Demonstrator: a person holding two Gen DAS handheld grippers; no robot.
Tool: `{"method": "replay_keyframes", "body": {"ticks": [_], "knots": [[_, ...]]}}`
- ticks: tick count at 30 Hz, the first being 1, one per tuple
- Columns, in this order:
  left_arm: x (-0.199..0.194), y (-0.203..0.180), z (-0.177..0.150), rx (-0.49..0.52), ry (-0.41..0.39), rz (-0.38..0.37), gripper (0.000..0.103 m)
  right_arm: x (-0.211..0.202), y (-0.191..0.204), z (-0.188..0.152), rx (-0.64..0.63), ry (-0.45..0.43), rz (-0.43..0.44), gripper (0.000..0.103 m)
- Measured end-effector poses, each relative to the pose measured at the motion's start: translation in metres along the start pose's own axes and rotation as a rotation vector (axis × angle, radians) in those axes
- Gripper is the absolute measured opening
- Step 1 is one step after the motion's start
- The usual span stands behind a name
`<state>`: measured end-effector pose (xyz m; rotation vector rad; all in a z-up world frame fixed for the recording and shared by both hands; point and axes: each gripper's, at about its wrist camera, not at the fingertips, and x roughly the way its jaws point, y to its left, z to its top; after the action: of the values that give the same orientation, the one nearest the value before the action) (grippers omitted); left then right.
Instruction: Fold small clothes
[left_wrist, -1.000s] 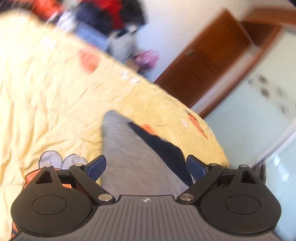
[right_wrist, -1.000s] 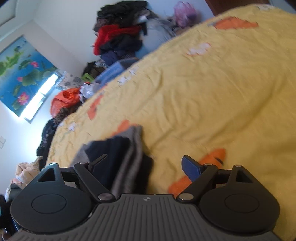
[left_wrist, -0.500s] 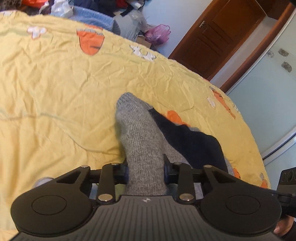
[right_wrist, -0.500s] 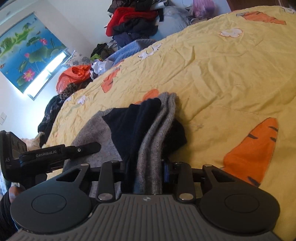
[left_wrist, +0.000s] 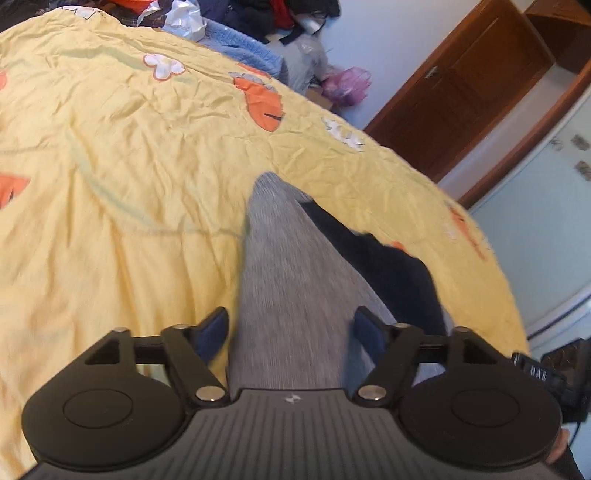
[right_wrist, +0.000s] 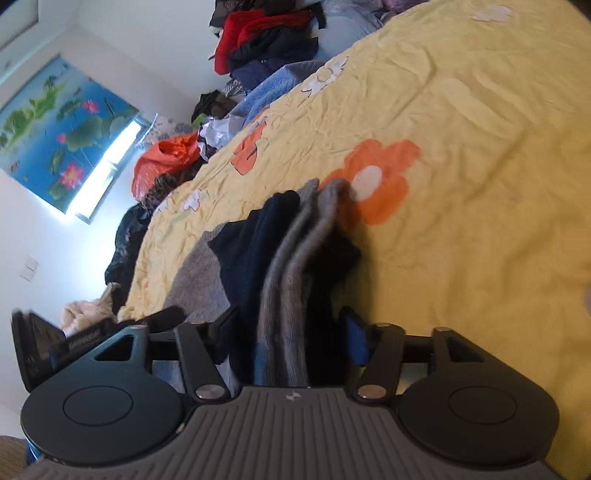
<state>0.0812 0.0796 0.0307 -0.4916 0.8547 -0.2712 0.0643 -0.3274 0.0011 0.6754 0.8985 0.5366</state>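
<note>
Both claws are opening around the folded grey-and-navy garment (left_wrist: 288, 280): left gripper (left_wrist: 290, 328) and right gripper (right_wrist: 286, 328) each straddle a near end, pads no longer pressing. Its long axis runs straight away from both claws across the yellow bedspread (left_wrist: 122, 192), toward the far edge; both hands tilt downward, equally near

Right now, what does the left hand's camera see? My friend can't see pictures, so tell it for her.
A grey and dark navy knitted garment lies on a yellow bedspread printed with orange carrots, between the opening fingers of the left gripper, whose pads are not pressing it. Behind are a pile of clothes and a brown wooden door.
</note>
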Motion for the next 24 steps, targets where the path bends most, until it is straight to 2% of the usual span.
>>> {"method": "replay_keyframes", "body": {"ticks": [1, 3, 8, 9, 10, 11, 12, 13, 15, 17, 20, 22, 24], "knots": [[-0.005, -0.001, -0.011, 0.007, 0.014, -0.018, 0.077, -0.01, -0.003, -0.005, 0.001, -0.011, -0.003, 0.074], [-0.009, -0.002, -0.032, 0.004, 0.054, -0.036, 0.077, -0.027, -0.008, -0.017, 0.012, -0.003, 0.008, 0.075], [-0.022, -0.006, -0.065, -0.013, 0.081, -0.124, 0.075, -0.042, -0.002, -0.054, 0.0, 0.081, 0.07, 0.074], [-0.024, -0.007, -0.069, -0.009, 0.08, -0.123, 0.069, -0.042, 0.001, -0.059, -0.003, 0.092, 0.081, 0.073], [-0.024, -0.008, -0.071, 0.003, 0.088, -0.107, 0.046, -0.042, 0.004, -0.063, -0.005, 0.103, 0.086, 0.068], [-0.024, -0.008, -0.072, 0.012, 0.095, -0.08, 0.031, -0.041, 0.007, -0.066, -0.011, 0.118, 0.083, 0.061], [-0.022, -0.005, -0.07, 0.001, 0.1, -0.065, 0.026, -0.037, 0.01, -0.068, -0.025, 0.143, 0.067, 0.04], [-0.024, -0.003, -0.069, -0.018, 0.105, -0.064, 0.016, -0.033, 0.012, -0.07, -0.04, 0.167, 0.04, 0.025], [-0.033, 0.001, -0.068, -0.035, 0.097, -0.072, 0.014, -0.034, 0.014, -0.074, -0.048, 0.178, 0.046, 0.025], [-0.051, -0.001, -0.069, -0.012, 0.084, -0.084, 0.013, -0.044, 0.024, -0.078, -0.086, 0.18, 0.072, 0.024], [-0.069, 0.0, -0.081, 0.032, 0.105, -0.094, 0.014, -0.063, 0.032, -0.089, -0.126, 0.201, 0.105, 0.024], [-0.07, 0.002, -0.096, 0.093, 0.142, -0.063, 0.016, -0.067, 0.03, -0.101, -0.131, 0.229, 0.096, 0.025], [-0.074, 0.007, -0.107, 0.111, 0.154, -0.049, 0.02, -0.068, 0.023, -0.112, -0.122, 0.229, 0.057, 0.028]]}}
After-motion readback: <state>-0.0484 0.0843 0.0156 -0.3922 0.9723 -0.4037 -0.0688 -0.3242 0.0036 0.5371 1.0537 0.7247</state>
